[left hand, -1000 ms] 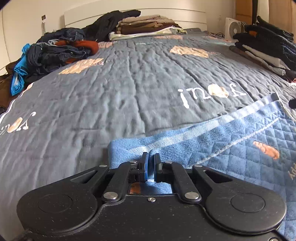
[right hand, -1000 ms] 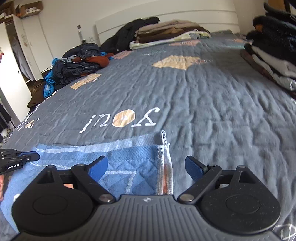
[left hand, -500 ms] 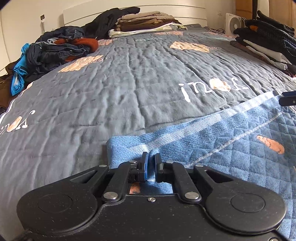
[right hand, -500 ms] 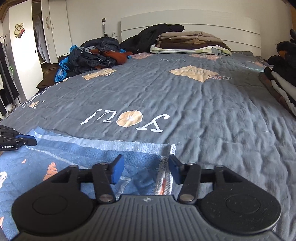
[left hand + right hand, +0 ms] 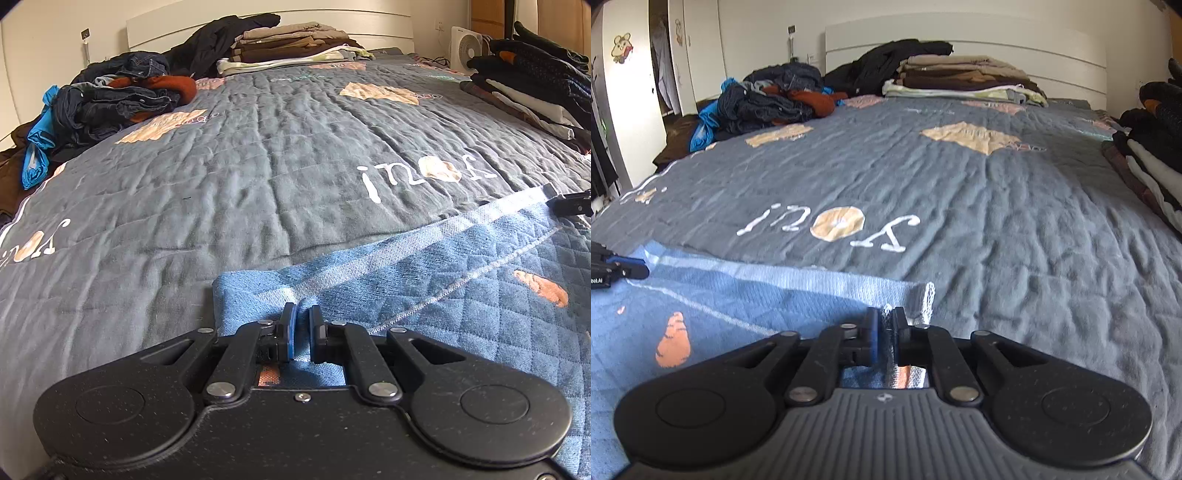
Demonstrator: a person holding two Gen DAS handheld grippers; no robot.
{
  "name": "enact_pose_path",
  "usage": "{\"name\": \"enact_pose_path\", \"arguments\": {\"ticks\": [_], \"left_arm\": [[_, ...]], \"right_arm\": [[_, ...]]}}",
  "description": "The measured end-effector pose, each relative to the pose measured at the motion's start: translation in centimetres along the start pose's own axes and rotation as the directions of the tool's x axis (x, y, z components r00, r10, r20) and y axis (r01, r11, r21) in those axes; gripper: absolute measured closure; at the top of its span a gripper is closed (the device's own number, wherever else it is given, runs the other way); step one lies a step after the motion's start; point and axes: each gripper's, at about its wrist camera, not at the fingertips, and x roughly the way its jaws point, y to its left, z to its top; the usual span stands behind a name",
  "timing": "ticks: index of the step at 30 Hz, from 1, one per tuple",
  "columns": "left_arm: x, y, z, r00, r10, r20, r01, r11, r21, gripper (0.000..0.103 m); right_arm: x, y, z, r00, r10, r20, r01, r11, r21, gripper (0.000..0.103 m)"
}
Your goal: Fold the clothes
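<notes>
Right wrist view showed the right gripper (image 5: 884,334), whose fingers had stood wide apart a second earlier, now closed on the fringed corner of the blue quilted cloth (image 5: 746,306) at 6 o'clock on the bed (image 5: 960,206). In the left wrist view the left gripper (image 5: 302,332) stayed clamped on the cloth's opposite corner. Folded stacks (image 5: 960,77) lay at 12 o'clock, a loose heap (image 5: 764,99) at 10 o'clock.

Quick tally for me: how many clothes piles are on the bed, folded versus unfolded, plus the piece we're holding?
Folded stacks: 2, by the headboard and at the right edge
Unfolded heaps: 1
Blue quilted cloth gripped by the left tongs and right tongs: 1
Total: 4
</notes>
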Motion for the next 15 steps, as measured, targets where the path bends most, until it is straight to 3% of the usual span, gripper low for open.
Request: {"name": "enact_pose_path", "arguments": {"ticks": [5, 9, 15], "left_arm": [[0.0, 0.0, -0.1, 1.0, 0.001, -0.001, -0.001, 1.0, 0.0, 0.094], [-0.1, 0.3, 0.0, 1.0, -0.01, 0.007, 0.01, 1.0, -0.015, 0.096], [-0.8, 0.9, 0.7, 0.998, -0.014, 0.065, 0.018, 0.998, -0.061, 0.098]], "right_arm": [[0.3, 0.1, -0.4, 1.0, -0.001, -0.006, 0.001, 1.0, 0.005, 0.09], [0.2, -0.3, -0.4, 1.0, 0.016, 0.008, -0.017, 0.999, 0.036, 0.098], [-1.0, -1.0, 0.4, 0.996, 0.018, 0.093, -0.028, 0.995, 0.1, 0.099]]}}
